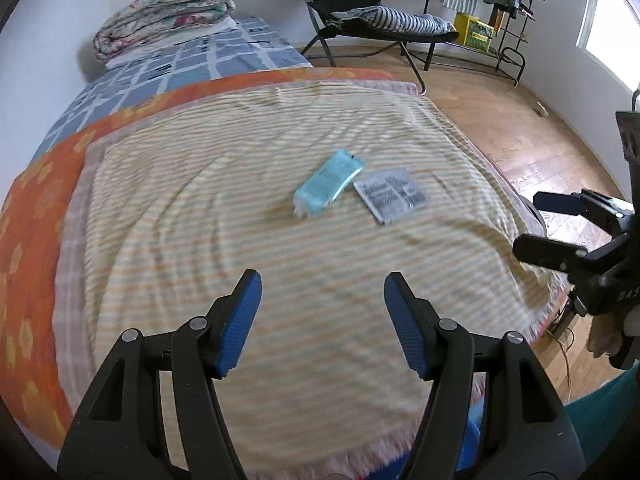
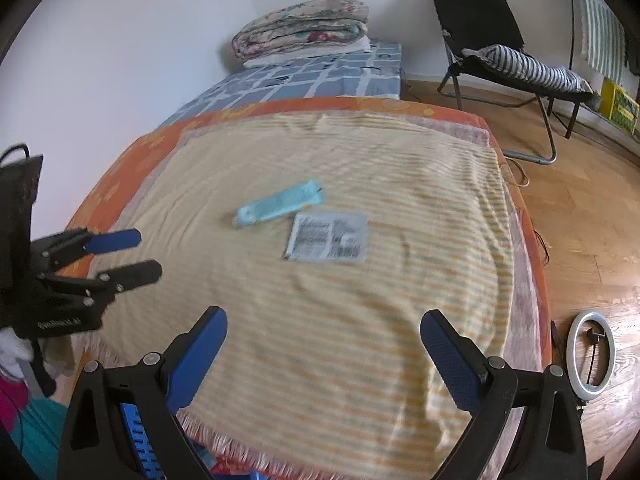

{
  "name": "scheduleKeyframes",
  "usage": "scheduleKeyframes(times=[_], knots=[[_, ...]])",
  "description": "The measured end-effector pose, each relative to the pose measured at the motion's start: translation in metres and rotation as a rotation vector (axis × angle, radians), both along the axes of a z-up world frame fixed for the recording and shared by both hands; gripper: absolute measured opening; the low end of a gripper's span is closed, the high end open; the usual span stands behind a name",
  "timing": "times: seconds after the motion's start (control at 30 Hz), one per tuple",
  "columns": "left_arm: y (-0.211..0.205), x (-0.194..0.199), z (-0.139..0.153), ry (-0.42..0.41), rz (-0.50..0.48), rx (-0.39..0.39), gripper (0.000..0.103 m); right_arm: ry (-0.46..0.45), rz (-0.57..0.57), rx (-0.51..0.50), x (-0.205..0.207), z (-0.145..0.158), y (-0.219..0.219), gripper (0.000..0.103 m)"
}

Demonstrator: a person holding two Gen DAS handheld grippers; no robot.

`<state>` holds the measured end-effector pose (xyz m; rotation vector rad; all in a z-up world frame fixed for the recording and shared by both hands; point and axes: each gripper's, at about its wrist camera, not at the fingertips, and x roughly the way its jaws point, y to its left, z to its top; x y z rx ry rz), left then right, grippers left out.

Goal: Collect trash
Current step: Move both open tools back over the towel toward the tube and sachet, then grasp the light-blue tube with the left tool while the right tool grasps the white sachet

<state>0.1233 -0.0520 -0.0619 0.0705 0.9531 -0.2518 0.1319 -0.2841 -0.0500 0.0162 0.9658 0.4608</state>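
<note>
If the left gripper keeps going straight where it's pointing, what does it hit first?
Probably bare striped blanket. The left gripper is open and empty, and the light blue packet lies farther along; depth is unclear.

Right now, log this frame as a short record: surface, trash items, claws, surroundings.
surface: bed with a yellow striped blanket over an orange cover
trash item 1: light blue wrapper, lying flat mid-blanket
trash item 2: grey printed packet, flat beside the wrapper, to its right; contact unclear
left claw: open, empty, above the blanket's near part
right claw: open, empty, short of both items
collected so far: nothing held
surroundings: folded quilt at the far end, black folding chair, ring light on the wooden floor
</note>
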Motion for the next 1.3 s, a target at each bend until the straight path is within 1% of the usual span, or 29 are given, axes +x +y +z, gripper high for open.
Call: scheduleKeyframes(times=[0.2,0.27,0.33,0.53,0.6,0.7,0.77,0.87,0.9,0.93,1.0,1.03,1.07,1.1,1.3], knots=[[-0.007,0.046,-0.018,0.038,0.018,-0.029,0.066,0.037,0.011,0.112,0.048,-0.003,-0.005,0.093],[-0.01,0.062,-0.027,0.047,0.019,-0.015,0.066,0.052,0.013,0.13,0.063,-0.007,-0.002,0.087],[-0.013,0.072,-0.034,0.048,0.021,-0.003,0.066,0.07,0.01,0.147,0.075,-0.012,0.0,0.085],[-0.023,0.099,-0.052,0.051,-0.007,0.04,0.066,0.118,0.02,0.18,0.11,-0.032,0.009,0.077],[-0.026,0.105,-0.056,0.056,-0.016,0.043,0.066,0.137,0.017,0.192,0.12,-0.039,0.011,0.072],[-0.03,0.115,-0.063,0.072,-0.038,0.036,0.066,0.158,0.02,0.191,0.129,-0.049,0.016,0.071],[-0.033,0.12,-0.068,0.076,-0.04,0.057,0.066,0.168,0.025,0.184,0.135,-0.055,0.019,0.071],[-0.03,0.125,-0.074,0.084,-0.011,0.05,0.054,0.18,0.033,0.178,0.143,-0.063,0.025,0.068],[-0.028,0.127,-0.074,0.082,-0.002,0.044,0.048,0.184,0.036,0.18,0.145,-0.065,0.026,0.068],[-0.027,0.128,-0.073,0.082,0.001,0.045,0.046,0.186,0.038,0.182,0.146,-0.067,0.028,0.068],[-0.022,0.129,-0.072,0.08,0.009,0.045,0.034,0.193,0.044,0.183,0.15,-0.071,0.032,0.068],[-0.02,0.129,-0.072,0.08,0.016,0.039,0.032,0.194,0.046,0.181,0.151,-0.072,0.033,0.068],[-0.017,0.129,-0.072,0.08,0.022,0.034,0.027,0.195,0.048,0.176,0.153,-0.073,0.036,0.068],[-0.015,0.129,-0.072,0.081,0.024,0.032,0.025,0.195,0.051,0.168,0.153,-0.075,0.039,0.068],[-0.008,0.124,-0.07,0.078,0.026,0.047,0.025,0.216,0.103,0.117,0.149,-0.076,0.051,0.068]])
